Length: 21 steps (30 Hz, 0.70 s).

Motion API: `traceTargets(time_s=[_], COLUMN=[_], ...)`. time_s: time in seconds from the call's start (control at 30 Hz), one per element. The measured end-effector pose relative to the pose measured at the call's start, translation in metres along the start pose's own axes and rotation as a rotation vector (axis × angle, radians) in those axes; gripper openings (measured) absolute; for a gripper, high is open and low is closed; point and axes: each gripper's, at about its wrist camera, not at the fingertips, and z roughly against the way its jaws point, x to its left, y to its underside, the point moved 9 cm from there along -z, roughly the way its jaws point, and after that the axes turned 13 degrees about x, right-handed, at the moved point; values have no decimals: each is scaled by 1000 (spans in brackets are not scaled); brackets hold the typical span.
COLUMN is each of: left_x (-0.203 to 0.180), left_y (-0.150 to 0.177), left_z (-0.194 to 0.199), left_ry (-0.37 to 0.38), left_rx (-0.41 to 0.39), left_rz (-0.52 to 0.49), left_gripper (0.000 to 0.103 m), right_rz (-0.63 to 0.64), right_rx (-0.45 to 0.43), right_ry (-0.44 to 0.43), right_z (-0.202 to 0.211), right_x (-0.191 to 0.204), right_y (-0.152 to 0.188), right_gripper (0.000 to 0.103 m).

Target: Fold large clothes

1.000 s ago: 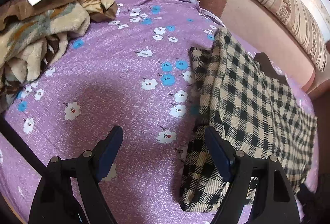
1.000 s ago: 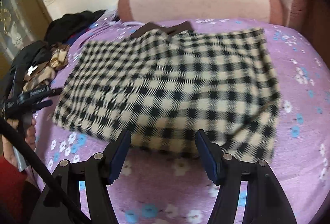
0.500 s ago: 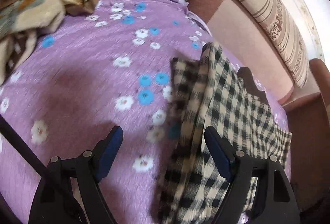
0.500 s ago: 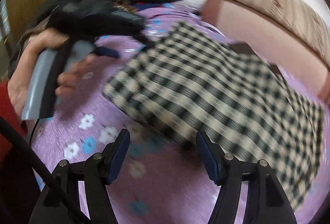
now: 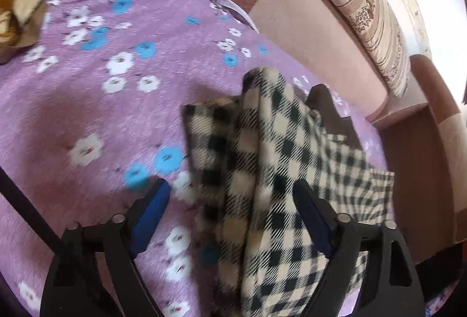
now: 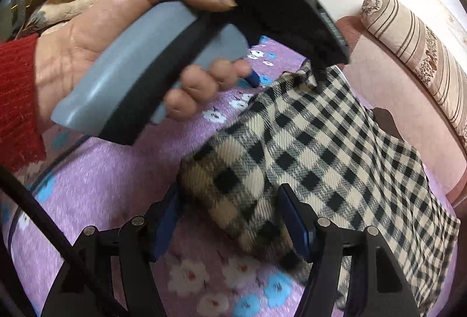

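A black-and-cream checked garment (image 5: 274, 179) lies folded on the purple flowered bedspread (image 5: 96, 101). My left gripper (image 5: 233, 209) is open, its jaws straddling the garment's near edge. In the right wrist view the same garment (image 6: 321, 153) spreads to the right. My right gripper (image 6: 230, 217) is open around its near corner. The left gripper, held in a hand with a red sleeve (image 6: 17, 101), shows at the garment's far corner; its fingertips are hidden there.
A pink sofa back (image 5: 315, 25) with a striped cushion (image 5: 370, 4) borders the bed on the right. A pile of brown and dark clothes (image 5: 20, 10) lies at the far left. A brown sofa arm (image 5: 423, 171) stands at the right.
Both grippers have moved in on the garment's left edge, from open bedspread onto the cloth. The right view swung left and now has the left hand close in front.
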Motion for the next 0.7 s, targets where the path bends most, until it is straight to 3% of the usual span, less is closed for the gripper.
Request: traceTargets(time_s=[0.13,0.17,0.2,0.23,0.27,0.3,0.4,0.7], left_x=[-3,-4,-6,-7,-9,-10,-16,-84], left_y=[-7,-8,-8,-7,-6,-5,-4,7], left_z=[-6,-6,-8,-8,-12,-15,-8,23], left_ry=[57,71,87,98,107,92,50,-31], left_rx=[6,4,7,14,42,49,15,-88], left_rz=[-2,-5,-9,-13,-16,-19,-41,-121], left_gripper=[86,86,79,65,29,19,11,9], right_rz=[-21,-28,-35,-37,-37,-34,-52,-194], right_rx=[10,12,13,12,11,10,0,-106], right_ry=[-12,-21,-27,-27,-20,1,10,-50], right_z=[-7,-8,-7,-7,-6,-5,-4,44], right_x=[0,0,0,0,1,2,-4,-54], right_y=[-7,-8,-8,-9,-9,-9,-12,-3], right_gripper=[68,62,53,48,38,26,15,12])
